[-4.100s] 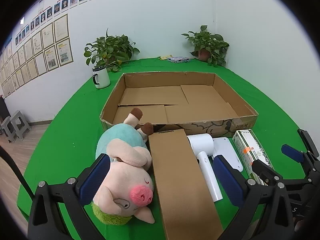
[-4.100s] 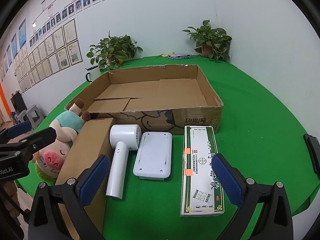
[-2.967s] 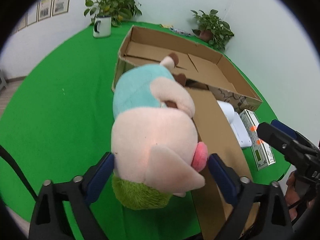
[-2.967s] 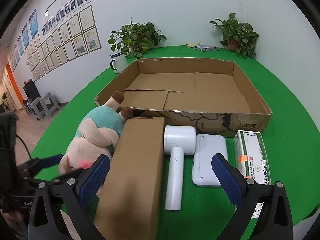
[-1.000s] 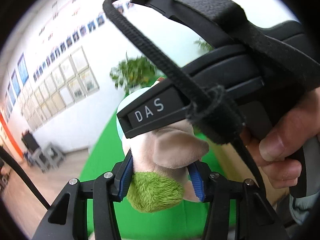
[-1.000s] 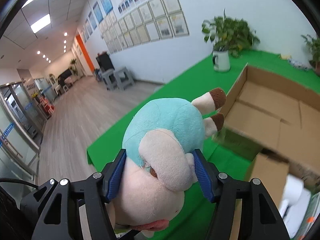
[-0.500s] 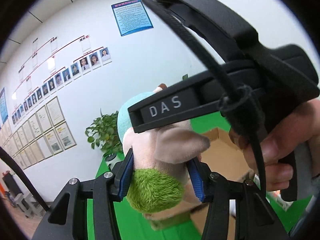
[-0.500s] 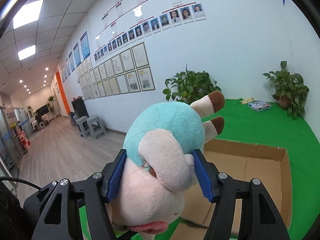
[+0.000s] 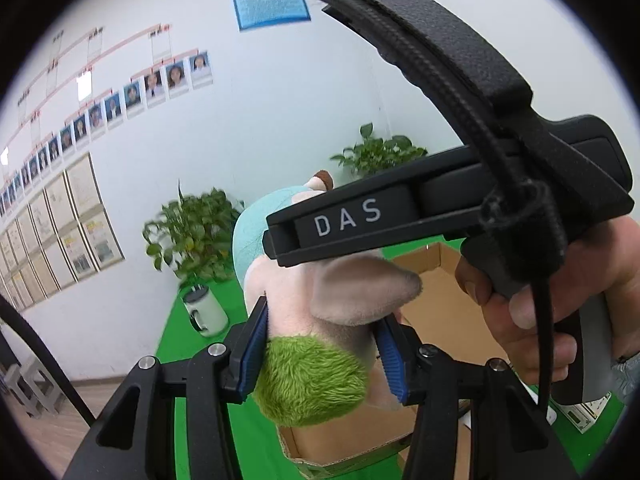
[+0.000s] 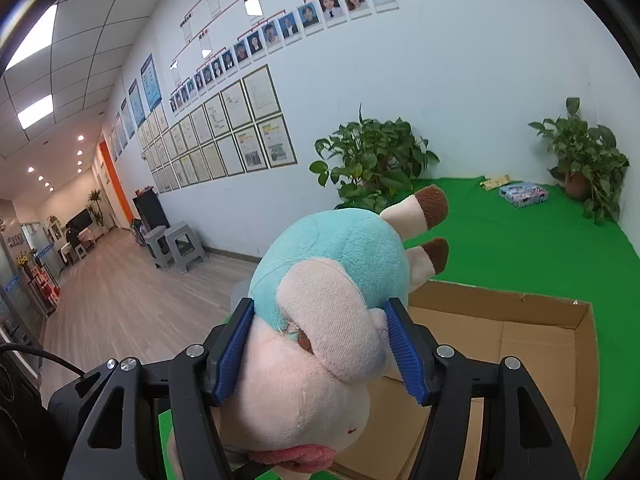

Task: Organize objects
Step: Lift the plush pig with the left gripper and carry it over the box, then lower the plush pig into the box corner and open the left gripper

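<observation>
Both grippers are on the same plush pig [image 10: 332, 280] here, and it's up in the air above the open cardboard box [image 10: 520, 344]. The right gripper [image 10: 320, 348] has its blue pads squeezed into the pig around the neck, one pad on the teal body side and the other behind the pink ear, so the jaws are pinching the toy, not spread free. The pig's snout points down toward the camera and its brown-tipped feet stick up and away toward the far wall.

From the left wrist view, the left gripper [image 9: 322, 346] is clamped on the pig [image 9: 320, 308] too, with the pads pressed in on either side of the head just above the green tuft. The right gripper's black body, with "DAS" on it, crosses right over the toy, and a hand [image 9: 552, 312] wraps its handle on the right edge of the picture.

Under all that is the box [image 9: 444, 312], empty as far as I can see, sitting on the green table [image 10: 520, 248]. A plant [image 10: 372, 164] and a white mug [image 9: 204, 312] stand at the table's far left, and another plant [image 10: 588, 160] sits in the corner.
</observation>
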Demonstrator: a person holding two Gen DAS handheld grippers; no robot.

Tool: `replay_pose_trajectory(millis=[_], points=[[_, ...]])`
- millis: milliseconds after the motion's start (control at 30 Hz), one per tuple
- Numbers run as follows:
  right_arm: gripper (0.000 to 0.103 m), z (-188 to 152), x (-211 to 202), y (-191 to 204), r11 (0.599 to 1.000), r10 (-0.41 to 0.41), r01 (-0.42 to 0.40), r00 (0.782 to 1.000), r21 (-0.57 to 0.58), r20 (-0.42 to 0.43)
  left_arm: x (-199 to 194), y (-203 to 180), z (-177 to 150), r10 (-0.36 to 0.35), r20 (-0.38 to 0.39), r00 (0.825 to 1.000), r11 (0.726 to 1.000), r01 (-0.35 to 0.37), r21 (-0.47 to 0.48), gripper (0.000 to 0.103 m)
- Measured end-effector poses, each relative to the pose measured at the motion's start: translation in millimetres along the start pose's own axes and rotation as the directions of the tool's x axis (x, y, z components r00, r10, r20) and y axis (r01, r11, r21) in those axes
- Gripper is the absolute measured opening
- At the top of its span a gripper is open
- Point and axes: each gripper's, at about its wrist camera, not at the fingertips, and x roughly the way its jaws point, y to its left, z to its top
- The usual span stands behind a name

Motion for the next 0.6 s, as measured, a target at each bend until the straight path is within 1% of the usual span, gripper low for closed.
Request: replay_pose_trajectory(millis=[33, 67, 133, 167, 200, 233, 267, 400, 467, 500, 567, 600], points=[[0.062, -5.0, 13.0, -3.1, 1.0, 0.004, -0.004, 1.0, 0.005, -0.016, 2.9, -1.2, -6.3, -0.002, -0.01, 1.0, 1.0, 0.002, -0.002, 0.049], [0.062, -10.1, 23.3, -5.4, 1.0, 0.012, -0.012, 1.0, 0.012, -0.029, -7.7, -24.8, -8.6, -0.002, -0.029, 1.0, 1.0, 0.002, 0.0, 0.049], [0.062, -23.1, 53.5, -20.2, 0.998, 0.051, -0.048, 0.996, 0.041, -0.067, 8.8, -27.8, -23.4, -0.018, -0.088, 0.996, 1.0, 0.017, -0.011, 0.049], [0.062, -31.3, 67.8, -27.2, 0.996, 0.068, -0.063, 0.994, 0.06, -0.088, 18.8, -33.2, -34.6, -0.026, -0.126, 0.992, 1.0, 0.024, -0.017, 0.049], [0.062, -39.7, 85.2, -35.7, 0.994, 0.083, -0.075, 0.99, 0.079, -0.114, 20.6, -42.3, -47.1, -0.03, -0.147, 0.989, 0.999, 0.027, -0.022, 0.049], [0.062, -49.2, 101.1, -43.6, 0.992, 0.094, -0.081, 0.986, 0.098, -0.138, 27.1, -41.3, -53.6, -0.035, -0.166, 0.985, 0.999, 0.03, -0.027, 0.049], [0.062, -58.6, 115.6, -51.3, 0.99, 0.103, -0.085, 0.982, 0.116, -0.161, 43.2, -37.8, -67.6, -0.045, -0.209, 0.977, 0.999, 0.038, -0.039, 0.049], [0.062, -92.4, 172.4, -71.5, 0.985, 0.11, -0.071, 0.962, 0.16, -0.25, 61.8, -35.3, -92.2, -0.06, -0.274, 0.96, 0.997, 0.043, -0.068, 0.048], [0.062, -109.2, 188.5, -73.8, 0.985, 0.115, -0.074, 0.957, 0.158, -0.268, 71.2, -29.0, -97.9, -0.06, -0.294, 0.954, 0.996, 0.039, -0.078, 0.048], [0.062, -113.4, 201.3, -76.9, 0.983, 0.126, -0.08, 0.951, 0.166, -0.284, 79.6, -23.2, -102.9, -0.055, -0.314, 0.948, 0.996, 0.031, -0.083, 0.048], [0.062, -128.0, 215.9, -78.9, 0.98, 0.136, -0.086, 0.946, 0.18, -0.294, 82.4, -26.3, -107.0, -0.048, -0.334, 0.941, 0.996, 0.021, -0.081, 0.049], [0.062, -132.3, 224.5, -81.4, 0.978, 0.142, -0.088, 0.944, 0.188, -0.299, 89.5, -19.7, -109.7, -0.045, -0.345, 0.938, 0.997, 0.018, -0.079, 0.049]])
